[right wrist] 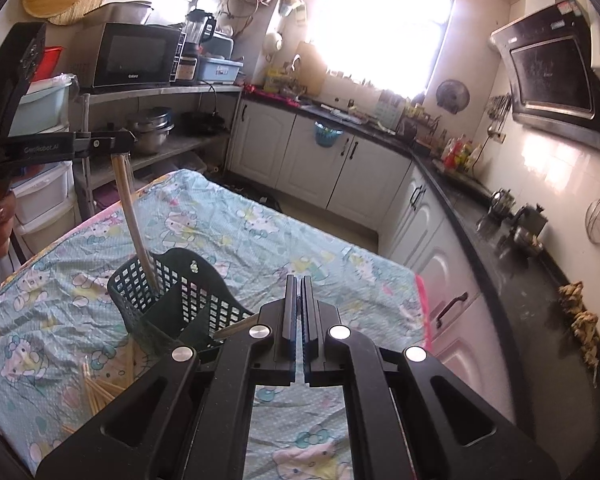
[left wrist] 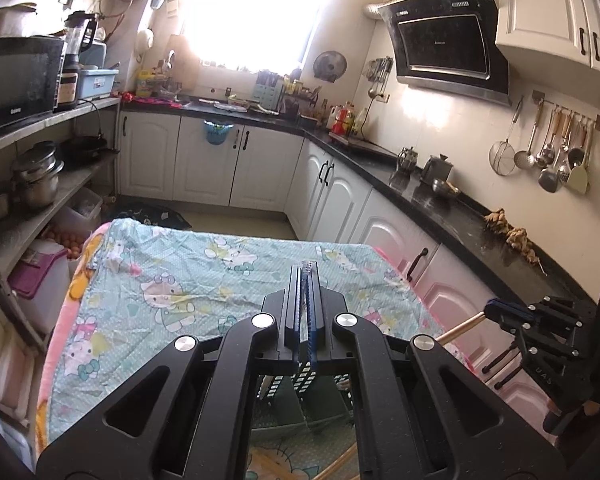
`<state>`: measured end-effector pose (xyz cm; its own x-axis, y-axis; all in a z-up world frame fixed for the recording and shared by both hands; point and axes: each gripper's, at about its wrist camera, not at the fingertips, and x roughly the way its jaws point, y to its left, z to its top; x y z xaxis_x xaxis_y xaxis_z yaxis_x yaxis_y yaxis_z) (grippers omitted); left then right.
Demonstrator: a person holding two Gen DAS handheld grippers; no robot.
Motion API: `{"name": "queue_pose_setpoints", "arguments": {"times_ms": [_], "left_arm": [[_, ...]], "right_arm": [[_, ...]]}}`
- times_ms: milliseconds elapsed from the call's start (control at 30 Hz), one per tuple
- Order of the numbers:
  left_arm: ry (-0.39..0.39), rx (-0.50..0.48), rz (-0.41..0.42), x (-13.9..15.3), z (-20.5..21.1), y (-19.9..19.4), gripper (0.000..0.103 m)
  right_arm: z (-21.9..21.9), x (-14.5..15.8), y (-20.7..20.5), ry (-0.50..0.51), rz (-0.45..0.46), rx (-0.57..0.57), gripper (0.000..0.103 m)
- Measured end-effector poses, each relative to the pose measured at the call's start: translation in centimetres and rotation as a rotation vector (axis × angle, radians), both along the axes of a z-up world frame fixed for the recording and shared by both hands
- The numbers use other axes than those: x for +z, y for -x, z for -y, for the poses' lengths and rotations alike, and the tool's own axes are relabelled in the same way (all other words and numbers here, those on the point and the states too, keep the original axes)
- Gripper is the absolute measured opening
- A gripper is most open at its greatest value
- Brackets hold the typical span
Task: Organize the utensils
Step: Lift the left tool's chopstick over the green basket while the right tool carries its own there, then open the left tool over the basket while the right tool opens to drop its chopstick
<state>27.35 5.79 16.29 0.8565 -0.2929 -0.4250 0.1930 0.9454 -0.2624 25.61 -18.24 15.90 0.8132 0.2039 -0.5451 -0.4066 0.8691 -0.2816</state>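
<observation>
Two chopsticks [right wrist: 130,208], clamped in the left gripper [right wrist: 126,142], enter the green basket [right wrist: 188,300] (10 o'clock compartment); release follows. Right gripper [right wrist: 302,312] closed, empty.

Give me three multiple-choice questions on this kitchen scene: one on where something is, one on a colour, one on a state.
1. Where do the lower ends of the chopsticks held by the left gripper sit?
A. on the black counter
B. inside the mesh basket
C. on the shelf by the microwave

2. What colour is the tablecloth?
A. plain red
B. black
C. pale turquoise with a cartoon print

3. How do the left gripper's jaws stand?
A. shut on the chopsticks
B. wide open and empty
C. shut on the basket rim

Answers:
1 B, the sticks run down into the basket.
2 C, the print shows across the whole cloth.
3 A, the sticks hang from the closed jaws.
</observation>
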Motion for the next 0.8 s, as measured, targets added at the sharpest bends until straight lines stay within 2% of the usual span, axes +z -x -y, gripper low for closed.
{"name": "queue_pose_setpoints", "arguments": {"times_ms": [333, 433, 500, 533, 567, 633, 700, 767, 800], "left_arm": [[-0.041, 0.029, -0.048, -2.6, 0.0, -1.3, 0.001], [-0.048, 0.043, -0.081, -3.5, -0.2, -1.7, 0.002], [-0.047, 0.044, -0.093, -3.9, -0.4, -1.8, 0.009], [-0.053, 0.05, -0.095, -4.0, -0.5, -1.8, 0.017], [-0.057, 0.056, -0.096, -4.1, -0.6, -1.7, 0.03], [-0.056, 0.064, -0.097, -4.2, -0.8, -1.5, 0.044], [-0.057, 0.07, -0.093, -4.1, -1.1, -1.1, 0.048], [-0.062, 0.083, -0.09, -4.0, -1.3, -0.7, 0.069], [-0.061, 0.087, -0.085, -3.9, -1.4, -0.4, 0.073]], "right_arm": [[-1.4, -2.5, -2.6, -0.048, -0.077, -0.022, 0.003], [-1.7, -2.7, -3.0, -0.068, -0.089, -0.028, 0.007], [-1.7, -2.6, -3.2, -0.076, -0.093, -0.029, 0.013], [-1.8, -2.6, -3.1, -0.082, -0.092, -0.028, 0.023], [-1.7, -2.4, -3.0, -0.087, -0.089, -0.028, 0.031], [-1.5, -2.2, -2.7, -0.098, -0.079, -0.032, 0.033], [-1.2, -2.1, -2.4, -0.107, -0.076, -0.041, 0.037], [-0.7, -1.8, -2.1, -0.122, -0.063, -0.052, 0.047], [-0.6, -1.7, -1.9, -0.128, -0.056, -0.057, 0.049]]}}
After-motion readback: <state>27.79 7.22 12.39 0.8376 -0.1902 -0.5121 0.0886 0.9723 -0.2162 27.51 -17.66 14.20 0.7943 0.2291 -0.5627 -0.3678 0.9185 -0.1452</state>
